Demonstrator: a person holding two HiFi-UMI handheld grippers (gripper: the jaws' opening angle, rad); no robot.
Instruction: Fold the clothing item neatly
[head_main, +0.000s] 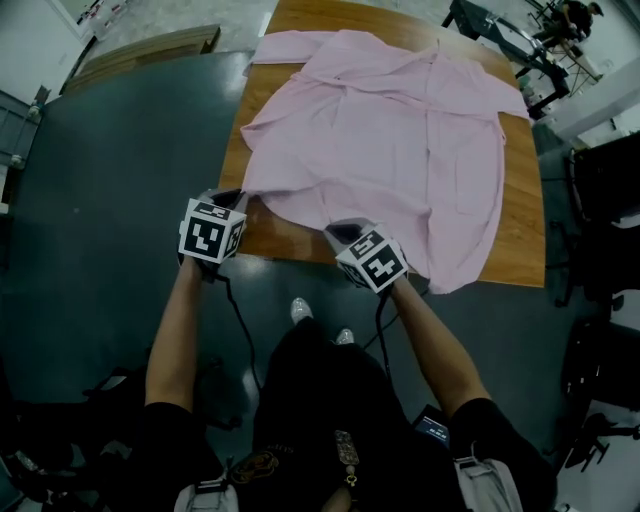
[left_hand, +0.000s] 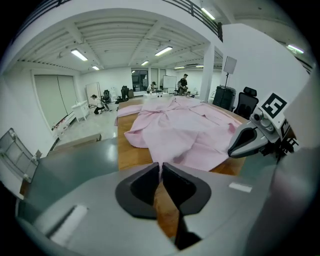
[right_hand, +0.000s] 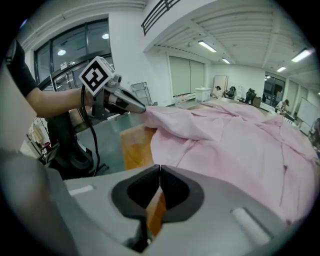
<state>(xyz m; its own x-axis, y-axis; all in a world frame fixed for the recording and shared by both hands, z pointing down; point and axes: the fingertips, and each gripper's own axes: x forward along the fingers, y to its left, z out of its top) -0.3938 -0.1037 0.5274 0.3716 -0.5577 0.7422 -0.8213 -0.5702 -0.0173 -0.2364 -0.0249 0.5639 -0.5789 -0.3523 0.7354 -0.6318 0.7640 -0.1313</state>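
Opening fold in hand: pink shirt lies spread on wooden table, upper centre of frame, with left gripper and right gripper each pinched tight on its near hem; next, presumably, lift evenly toward the collar.

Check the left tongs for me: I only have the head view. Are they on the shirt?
Observer: Yes. The left gripper view shows the left tongs shut on the shirt hem, with a pink sliver between the tips.
Operator: And the right tongs?
Observer: The right gripper view shows the right tongs shut at the hem, but no cloth shows between them.
Operator: Is the cloth off the table?
Observer: In the right gripper view it slopes up from the table to the left tongs' tip.
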